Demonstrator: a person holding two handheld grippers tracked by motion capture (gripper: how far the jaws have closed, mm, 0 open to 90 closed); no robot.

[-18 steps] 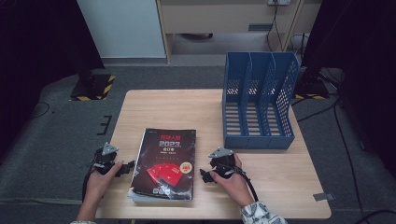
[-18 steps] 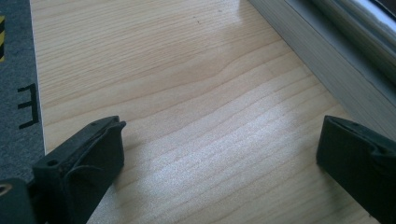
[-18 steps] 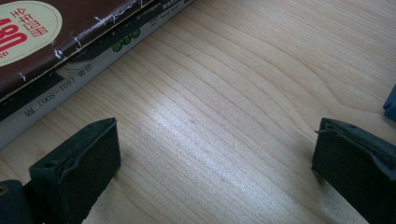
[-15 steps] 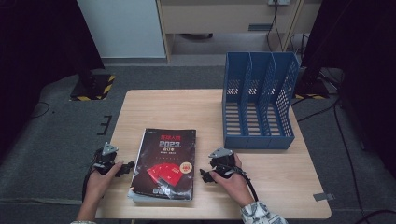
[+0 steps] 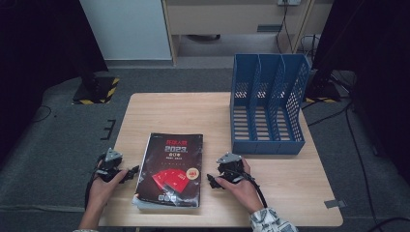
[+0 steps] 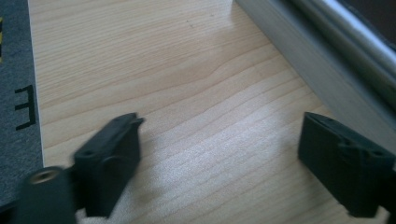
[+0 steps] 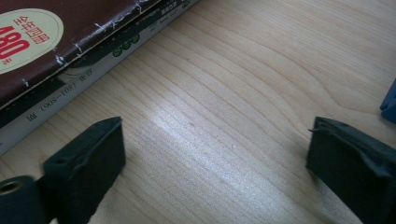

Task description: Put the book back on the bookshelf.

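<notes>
book (image 5: 170,170) between your grippers: thick, heavy, floppy | left gripper (image 5: 126,175) and right gripper (image 5: 211,180) released | pinch the edge beside each fingertip

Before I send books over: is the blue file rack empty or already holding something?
Empty. In the high view the blue file rack stands upright on the table, and all three slots show only bare slatted floor.

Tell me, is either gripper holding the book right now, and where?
Nothing is held. The left gripper and right gripper sit open on either side of the book, with only bare table between their jaws.
</notes>
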